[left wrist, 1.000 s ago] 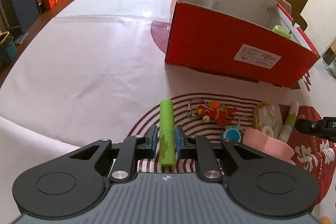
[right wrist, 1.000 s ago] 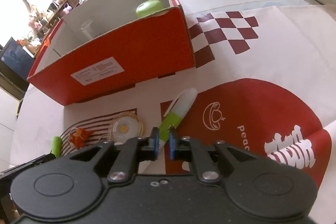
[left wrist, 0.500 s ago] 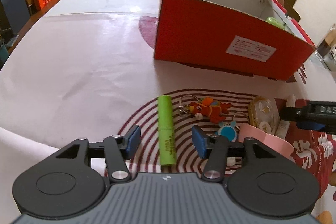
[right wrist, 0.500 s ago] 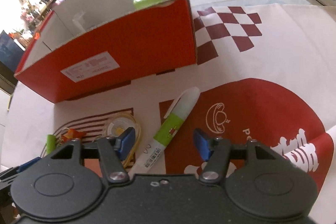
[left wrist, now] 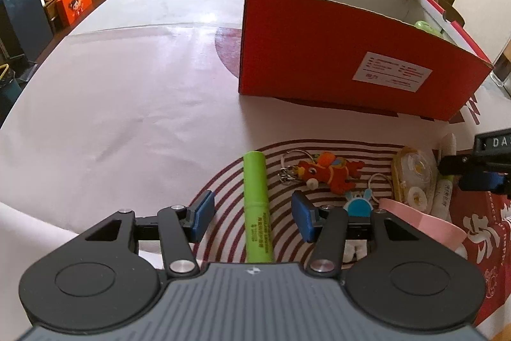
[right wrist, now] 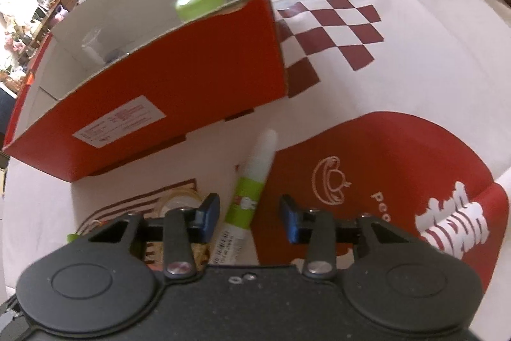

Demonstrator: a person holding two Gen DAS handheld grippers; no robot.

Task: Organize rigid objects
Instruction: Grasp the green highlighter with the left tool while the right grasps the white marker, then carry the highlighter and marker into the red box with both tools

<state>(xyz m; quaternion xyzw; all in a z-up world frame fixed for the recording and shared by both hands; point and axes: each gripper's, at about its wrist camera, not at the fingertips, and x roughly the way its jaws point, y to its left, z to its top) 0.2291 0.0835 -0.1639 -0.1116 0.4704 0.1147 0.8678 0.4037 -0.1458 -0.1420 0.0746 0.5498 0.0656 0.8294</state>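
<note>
Hovering over a patterned tabletop (left wrist: 134, 91), the left gripper (left wrist: 253, 214) is standing partly open astride a green marker (left wrist: 256, 206), its blue pads clear of the barrel. The right gripper (right wrist: 249, 214), its jaws just narrowing, is straddling a white-and-green pen (right wrist: 252, 181) without pressing it. Both items are lying on the cloth just in front of the red box (left wrist: 345, 59).

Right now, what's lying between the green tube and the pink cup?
In the left wrist view, an orange toy keychain and a small blue bunny keychain lie between the green tube and the pink cup.
</note>
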